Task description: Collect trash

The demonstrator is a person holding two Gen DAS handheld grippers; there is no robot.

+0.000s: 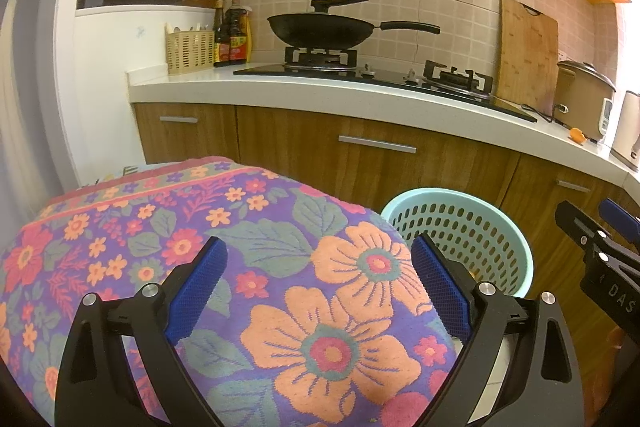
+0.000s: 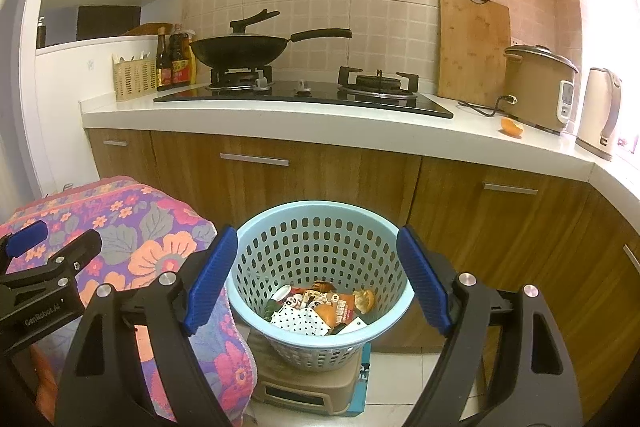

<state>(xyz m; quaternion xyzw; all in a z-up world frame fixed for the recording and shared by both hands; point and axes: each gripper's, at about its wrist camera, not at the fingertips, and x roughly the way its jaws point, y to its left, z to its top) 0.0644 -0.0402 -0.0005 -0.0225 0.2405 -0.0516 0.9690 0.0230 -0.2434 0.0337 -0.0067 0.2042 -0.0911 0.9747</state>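
Right gripper, blue-padded, jaws spread and empty, hangs directly above the pale blue perforated plastic basket, framing its mouth, a position that suits dropping things in. Basket sits on a low beige stool on the floor, against the wood-fronted cabinets, raised for easier reach. Inside: wrappers, printed paper and peel scraps. Left gripper, also spread and empty, hovers over the floral purple-and-orange cloth covering a surface beside the basket. One orange peel piece lies on the white countertop near the beige rice cooker, probably the next pickup.
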